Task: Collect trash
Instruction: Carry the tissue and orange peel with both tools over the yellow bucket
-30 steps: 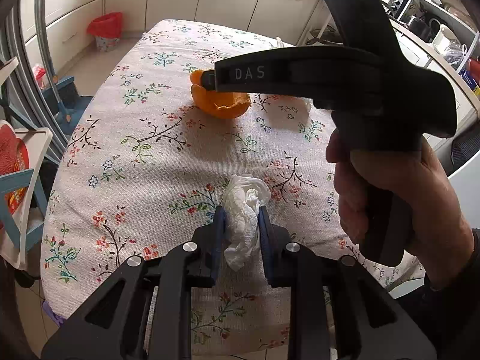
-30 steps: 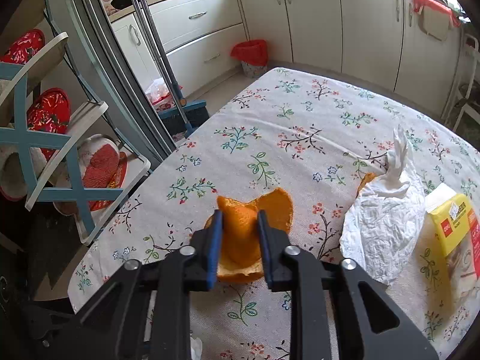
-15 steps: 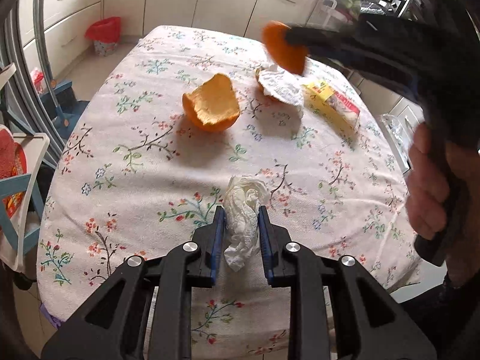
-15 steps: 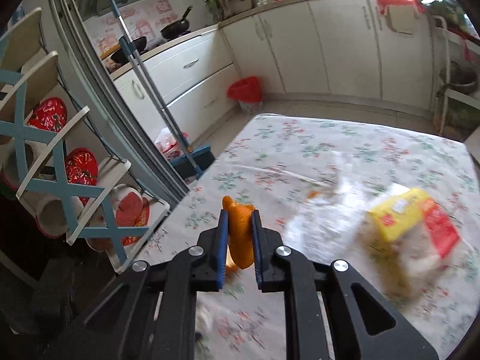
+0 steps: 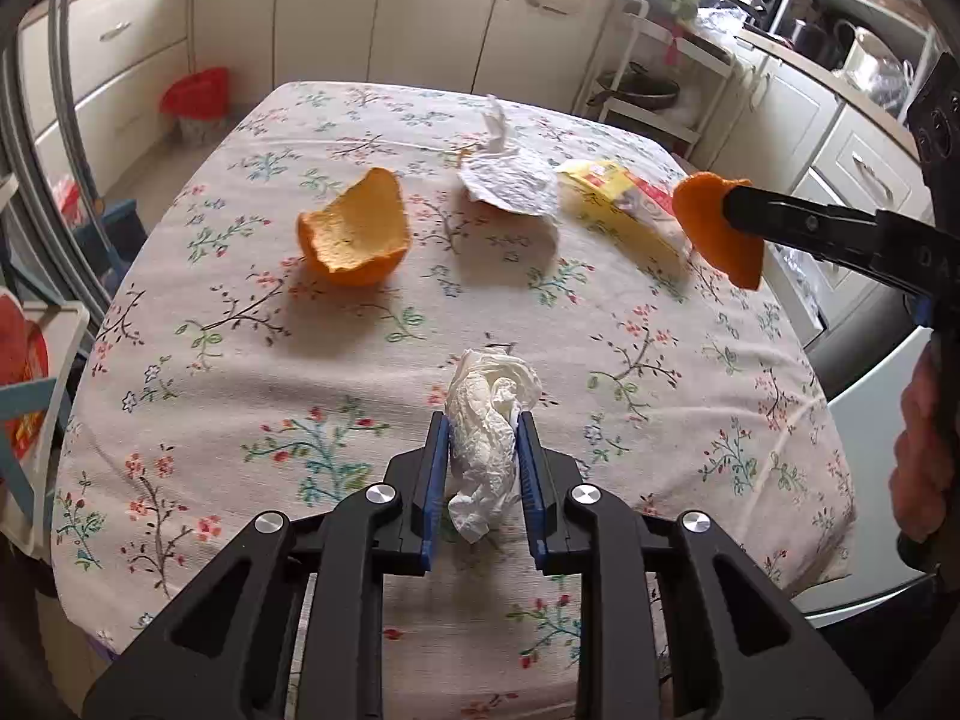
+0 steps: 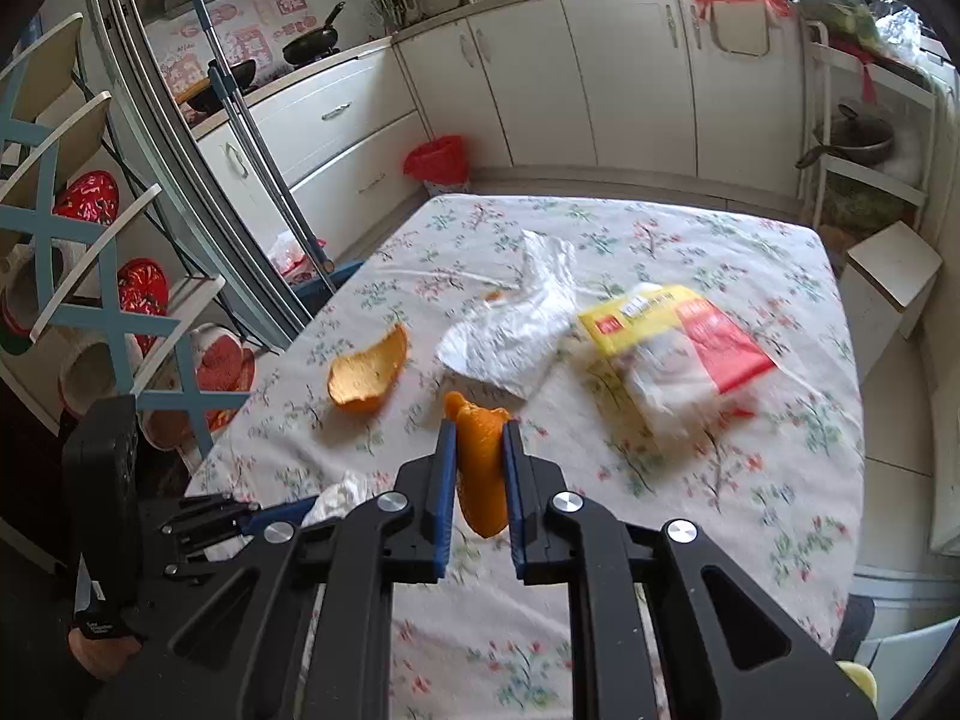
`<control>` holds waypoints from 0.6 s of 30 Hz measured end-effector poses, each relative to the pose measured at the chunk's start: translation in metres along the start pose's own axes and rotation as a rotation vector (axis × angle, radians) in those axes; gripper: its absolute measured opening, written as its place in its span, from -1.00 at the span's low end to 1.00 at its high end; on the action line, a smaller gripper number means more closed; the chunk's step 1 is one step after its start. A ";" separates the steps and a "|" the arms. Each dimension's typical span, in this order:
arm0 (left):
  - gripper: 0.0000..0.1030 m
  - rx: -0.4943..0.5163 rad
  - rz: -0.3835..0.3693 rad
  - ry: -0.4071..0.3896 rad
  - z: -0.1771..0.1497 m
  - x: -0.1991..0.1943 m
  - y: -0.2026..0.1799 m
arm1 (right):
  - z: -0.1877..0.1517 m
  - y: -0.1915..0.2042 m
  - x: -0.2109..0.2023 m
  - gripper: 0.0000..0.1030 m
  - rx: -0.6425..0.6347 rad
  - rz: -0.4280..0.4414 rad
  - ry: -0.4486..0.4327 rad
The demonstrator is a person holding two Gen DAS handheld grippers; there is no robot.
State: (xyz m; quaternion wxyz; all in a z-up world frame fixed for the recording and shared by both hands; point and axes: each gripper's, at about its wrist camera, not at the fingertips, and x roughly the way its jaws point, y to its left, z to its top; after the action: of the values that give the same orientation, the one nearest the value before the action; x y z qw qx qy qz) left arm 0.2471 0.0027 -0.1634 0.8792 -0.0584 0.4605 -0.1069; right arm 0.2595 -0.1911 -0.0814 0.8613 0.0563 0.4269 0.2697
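- Left gripper (image 5: 483,468): the fingers are nearly closed and clamp a crumpled white tissue (image 5: 489,420) between the blue pads. The tissue sticks out past the fingertips and hangs a little below them, above the counter (image 5: 210,420) with its floral cloth.
- Right gripper (image 6: 478,480): the fingers are nearly closed on a piece of orange peel (image 6: 480,468), which stands upright between the pads, its top edge just beyond the fingertips. Seen from the left gripper's camera, this peel is held off the counter, far to the right of the left fingers.
- A hand (image 5: 921,450) grips the handle of the right gripper at the right edge of the left camera's view.
- Larger orange peel (image 5: 354,234): it lies on the counter, cupped side up, ahead of the left fingers and to their left; from the right gripper it sits ahead and to the left of the fingertips.
- White plastic bag (image 6: 516,324): it lies flat on the counter directly ahead of the right fingers, beyond the held peel.
- Yellow and red packet (image 6: 672,336): it lies on the counter just beside the bag, ahead and to the right of the right fingers.
- Red-lined bin (image 6: 438,162): it stands on the floor beyond the far end of the counter, against the cabinets.
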 end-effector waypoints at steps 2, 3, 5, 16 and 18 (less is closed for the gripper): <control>-0.60 0.017 0.007 -0.006 -0.002 0.000 -0.006 | -0.006 -0.002 -0.006 -0.70 0.001 -0.011 0.001; -0.60 0.027 0.011 -0.009 -0.003 0.000 -0.009 | -0.007 -0.003 -0.009 -0.69 0.002 -0.013 0.001; -0.60 0.039 0.017 -0.011 -0.006 0.001 -0.013 | -0.013 -0.007 -0.015 -0.69 0.009 -0.020 -0.002; -0.60 0.050 0.020 -0.017 -0.019 0.002 -0.025 | -0.048 -0.028 -0.042 -0.68 0.053 -0.077 0.014; -0.60 0.053 0.010 -0.027 -0.020 0.001 -0.029 | -0.054 -0.034 -0.050 -0.68 0.062 -0.092 0.011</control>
State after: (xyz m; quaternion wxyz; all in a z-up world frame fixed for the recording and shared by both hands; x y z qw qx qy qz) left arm 0.2270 -0.0256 -0.1695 0.8871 -0.0343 0.4460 -0.1136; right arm 0.2079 -0.2524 -0.0912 0.8683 0.0618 0.4420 0.2166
